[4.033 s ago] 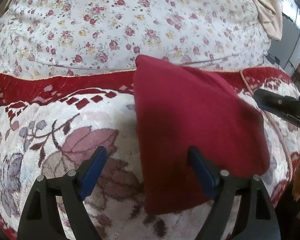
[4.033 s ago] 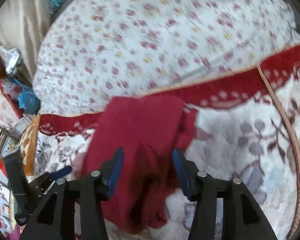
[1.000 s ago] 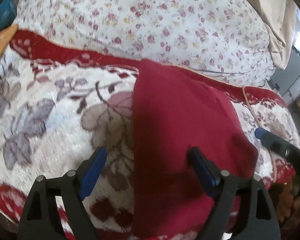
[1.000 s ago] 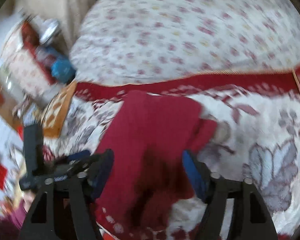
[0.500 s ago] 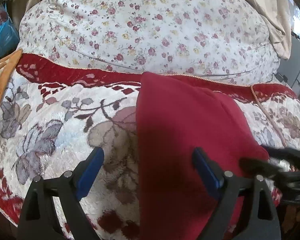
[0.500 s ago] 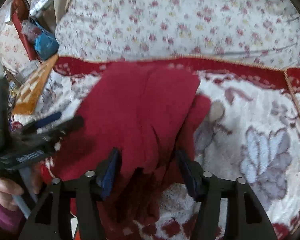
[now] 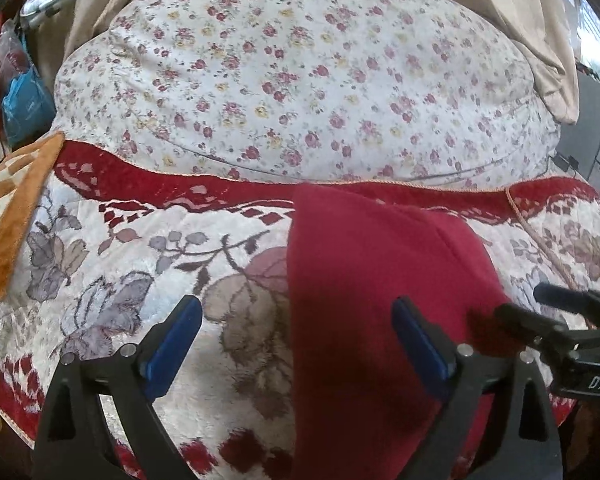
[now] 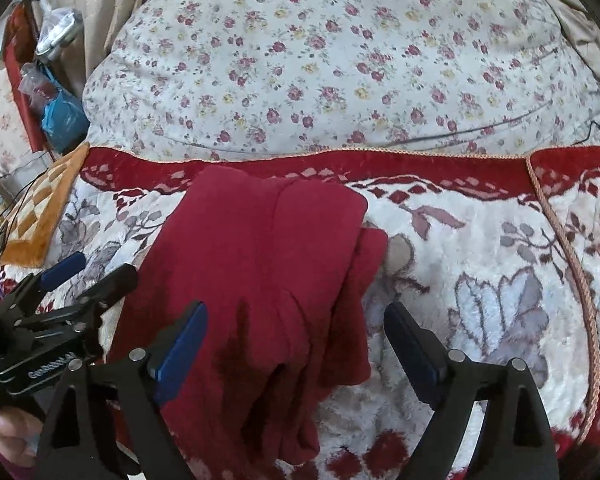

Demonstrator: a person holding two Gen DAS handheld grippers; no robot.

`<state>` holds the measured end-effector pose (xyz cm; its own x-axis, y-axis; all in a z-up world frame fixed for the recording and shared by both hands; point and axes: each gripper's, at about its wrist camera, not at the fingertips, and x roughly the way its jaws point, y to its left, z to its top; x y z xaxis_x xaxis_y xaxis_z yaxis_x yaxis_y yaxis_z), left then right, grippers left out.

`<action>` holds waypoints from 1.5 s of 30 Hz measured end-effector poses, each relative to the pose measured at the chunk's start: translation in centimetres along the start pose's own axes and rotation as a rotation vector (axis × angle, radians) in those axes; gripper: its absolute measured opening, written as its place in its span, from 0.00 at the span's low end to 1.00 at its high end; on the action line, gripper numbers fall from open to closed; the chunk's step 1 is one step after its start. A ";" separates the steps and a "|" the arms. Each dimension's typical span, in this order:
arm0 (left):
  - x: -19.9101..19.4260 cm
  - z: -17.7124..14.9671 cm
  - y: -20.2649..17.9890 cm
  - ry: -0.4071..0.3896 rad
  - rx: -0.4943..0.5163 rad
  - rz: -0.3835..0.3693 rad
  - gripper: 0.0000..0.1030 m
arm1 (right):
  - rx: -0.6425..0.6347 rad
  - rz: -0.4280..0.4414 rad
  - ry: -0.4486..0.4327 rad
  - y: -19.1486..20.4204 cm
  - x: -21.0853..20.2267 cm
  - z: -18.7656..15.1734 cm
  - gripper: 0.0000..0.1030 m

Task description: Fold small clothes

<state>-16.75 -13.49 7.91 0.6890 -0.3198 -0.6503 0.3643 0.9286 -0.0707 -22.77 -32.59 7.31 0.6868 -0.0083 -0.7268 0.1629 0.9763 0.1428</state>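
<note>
Right now both sets of jaws are opening, nothing gripped. Left gripper point(image 7: 296, 330) stands wide, straddling the left folded edge of the red garment point(image 7: 372, 280); its right pad sits over the cloth, its left pad over the blanket point(image 7: 112, 264), neither pinching. Right gripper point(image 8: 296, 336) is likewise wide, with the garment's lumpy near-right layers lying between its pads but not pressed. Garment lies on the plush floral blanket with a red border, in front of the big flowered cushion point(image 7: 300, 80), folded lengthwise into a long strip running from the red border band toward the person. From the right wrist view the right side looks untidy: a second layer pokes out past the top layer's edge, and the near end is bunched. Judgement: a fold seems just laid and released; the next step is likely tidying, then a crosswise fold. To do it well, lift the jaws clear of the cloth before moving, so no pad drags the top layer. Square the loose right-hand layer under the top one first. Then take the two near corners, one per gripper, pinching all layers together, and carry them level toward the far end near the red border, keeping both hands in step so the edge lands straight. Plush pile may snag cloth; lift, don't slide.
</note>
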 end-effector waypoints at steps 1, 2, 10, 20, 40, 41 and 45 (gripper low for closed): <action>-0.1 0.0 0.1 -0.005 -0.002 0.007 0.92 | 0.005 0.000 -0.002 0.0 0.1 0.0 0.90; -0.2 0.0 0.2 -0.009 -0.002 0.014 0.92 | 0.010 -0.001 -0.001 0.0 0.2 -0.1 0.91; -0.6 0.4 0.7 -0.030 -0.007 0.047 0.93 | 0.010 0.001 -0.001 0.5 0.7 0.1 0.91; -0.1 0.5 0.6 -0.007 -0.003 0.040 0.93 | -0.005 0.003 0.003 0.9 1.0 0.4 0.93; 0.1 0.6 1.3 -0.004 -0.023 0.060 0.93 | -0.017 0.003 0.019 1.0 1.7 0.5 0.94; 0.1 0.6 1.3 -0.003 -0.023 0.061 0.93 | -0.015 0.004 0.023 1.0 1.7 0.5 0.94; 0.1 0.6 1.3 -0.005 -0.024 0.062 0.93 | -0.012 0.007 0.029 0.9 1.8 0.4 0.94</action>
<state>-15.84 -12.42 8.23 0.7126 -0.2626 -0.6506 0.3059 0.9508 -0.0486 -21.09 -31.78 6.46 0.6672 0.0047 -0.7448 0.1498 0.9787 0.1403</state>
